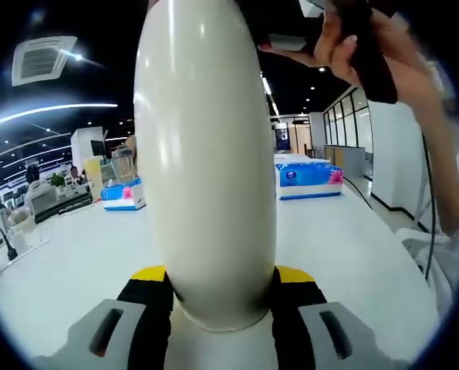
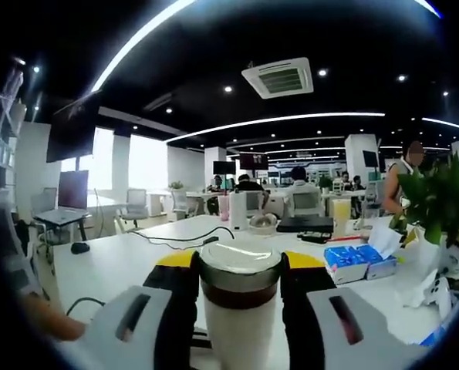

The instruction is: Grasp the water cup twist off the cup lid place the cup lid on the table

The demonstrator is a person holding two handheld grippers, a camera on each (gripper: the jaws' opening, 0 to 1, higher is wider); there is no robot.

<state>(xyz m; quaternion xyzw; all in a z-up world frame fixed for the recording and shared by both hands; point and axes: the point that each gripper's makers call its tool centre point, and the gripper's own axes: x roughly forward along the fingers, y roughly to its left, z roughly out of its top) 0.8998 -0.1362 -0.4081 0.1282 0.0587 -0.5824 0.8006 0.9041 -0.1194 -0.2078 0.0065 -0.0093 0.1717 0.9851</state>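
The water cup was seen clamped between the two jaws of the left hand-held gripper, its cream-white body rising tall and upright from the jaw tips and tapering toward its upper end. No writing or brand could be read on the cup body. In the right gripper view the same cup was met from its other end: the cup lid, a shiny metal cap over a dark band, was held closed between the jaws of the right hand-held gripper, still seated on the cup.

Above the cup, at the upper right of the left gripper view, a person's hand was shown wrapped around a dark handle, the fingers curled and the forearm running down to the right.

Behind the cup, the white surface was seen stretching away. To the right of the cup, further back on the surface, a blue pack of tissues was lying; its print was too small to be read. In the right gripper view, blue tissue packs were set to the right of the lid, with a green plant beyond them and a ceiling vent overhead.
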